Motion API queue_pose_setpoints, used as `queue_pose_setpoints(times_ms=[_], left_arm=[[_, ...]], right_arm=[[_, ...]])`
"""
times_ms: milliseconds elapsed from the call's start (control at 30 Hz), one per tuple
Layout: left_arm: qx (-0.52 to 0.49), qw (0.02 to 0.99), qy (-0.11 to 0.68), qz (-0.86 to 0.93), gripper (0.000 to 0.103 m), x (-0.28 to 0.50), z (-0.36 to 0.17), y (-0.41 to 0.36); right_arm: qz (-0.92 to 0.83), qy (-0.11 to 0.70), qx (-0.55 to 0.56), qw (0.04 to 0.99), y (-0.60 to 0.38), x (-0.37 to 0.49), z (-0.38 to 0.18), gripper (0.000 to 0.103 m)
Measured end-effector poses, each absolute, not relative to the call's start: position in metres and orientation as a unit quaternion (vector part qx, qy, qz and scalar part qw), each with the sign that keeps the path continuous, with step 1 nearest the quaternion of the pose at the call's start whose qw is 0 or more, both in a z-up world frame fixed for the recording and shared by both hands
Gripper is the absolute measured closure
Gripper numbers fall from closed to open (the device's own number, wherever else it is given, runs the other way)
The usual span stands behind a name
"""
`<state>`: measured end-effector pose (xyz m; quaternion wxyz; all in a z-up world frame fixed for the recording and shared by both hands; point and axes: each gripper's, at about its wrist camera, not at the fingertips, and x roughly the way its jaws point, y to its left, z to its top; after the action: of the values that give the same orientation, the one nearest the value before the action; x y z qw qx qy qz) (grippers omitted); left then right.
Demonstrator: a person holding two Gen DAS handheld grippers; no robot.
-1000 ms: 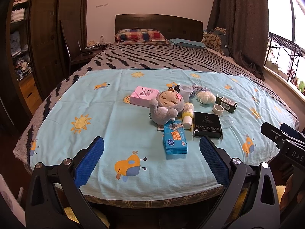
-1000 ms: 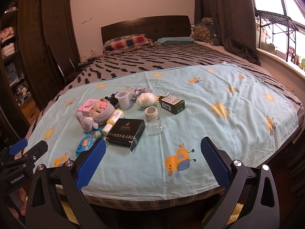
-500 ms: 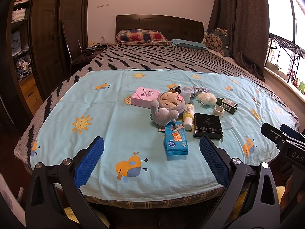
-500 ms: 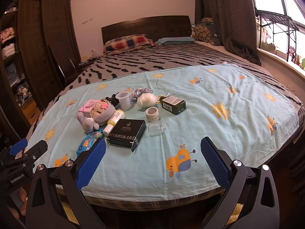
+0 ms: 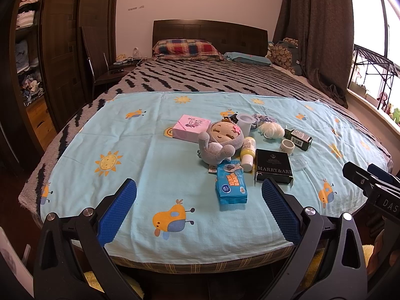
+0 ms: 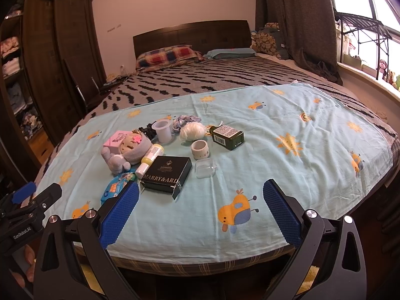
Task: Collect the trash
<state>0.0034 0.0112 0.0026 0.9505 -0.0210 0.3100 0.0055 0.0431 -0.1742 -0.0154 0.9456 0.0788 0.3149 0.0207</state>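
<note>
So I'm standing at the foot of the bed watching this; the person is holding the left tool point(image 5: 198, 207) and the right tool point(image 6: 200, 207) low over the near edge of the light blue sheet point(image 5: 140, 150), both spread wide with nothing between the blue pads point(image 6: 118, 215); neither one is touching anything yet. All the stuff is sitting in one cluster around the middle of the sheet, well apart from both tools; I'm not seeing a bin or bag anywhere in either view, so no idea where it's all going. Guessing at what counts as trash: the black box point(image 6: 166, 175) lettered MARRY&AR is looking like stiff, light card, so pinching across a short edge should work; the blue wipes pack point(image 5: 231, 186) is soft and slick, probably squishing under the pads, so I'd be taking it across the middle; the clear plastic case point(image 6: 205, 167) just beside the box is looking light and slippery, and it might skate on the sheet. The white wad point(image 6: 192, 131) is fluffy and weighs nothing I'd bet, easy pinch from the top; the plastic cup point(image 6: 163, 130) is standing upright, so grabbing it by the rim seems right; the dark green bottle point(image 6: 227, 136) is lying on its side and looks like the heaviest, hardest piece. The plush doll point(image 5: 220, 141) is leaning on the yellow bottle point(image 5: 247, 152); probably not trash.
</note>
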Motion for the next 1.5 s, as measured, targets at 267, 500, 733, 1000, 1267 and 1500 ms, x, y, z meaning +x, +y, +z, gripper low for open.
queue_pose_setpoints(times_ms=[267, 500, 733, 1000, 1267, 1500], left_arm=[[-0.017, 0.953, 0.302, 0.001, 0.008, 0.003, 0.002, 0.01], [0.009, 0.964, 0.265, 0.007, 0.008, 0.001, -0.002, 0.002], [0.028, 0.961, 0.276, 0.002, 0.008, 0.017, -0.023, -0.002], [0.021, 0.945, 0.325, -0.029, 0.008, 0.04, -0.058, -0.011], [0.028, 0.932, 0.361, -0.028, 0.011, 0.066, -0.085, -0.021], [0.01, 0.923, 0.382, -0.05, 0.016, 0.081, -0.097, -0.021]], right_arm=[[0.0, 0.297, 0.07, 0.952, -0.174, 0.046, -0.02, 0.003], [0.019, 0.27, 0.071, 0.96, -0.176, 0.049, -0.025, 0.003], [0.059, 0.251, 0.053, 0.965, -0.175, 0.058, -0.043, 0.003], [0.018, 0.299, 0.034, 0.953, -0.182, 0.084, -0.075, 0.003], [0.008, 0.326, 0.036, 0.945, -0.185, 0.113, -0.094, 0.004], [0.003, 0.347, 0.018, 0.938, -0.177, 0.137, -0.113, 0.019]])
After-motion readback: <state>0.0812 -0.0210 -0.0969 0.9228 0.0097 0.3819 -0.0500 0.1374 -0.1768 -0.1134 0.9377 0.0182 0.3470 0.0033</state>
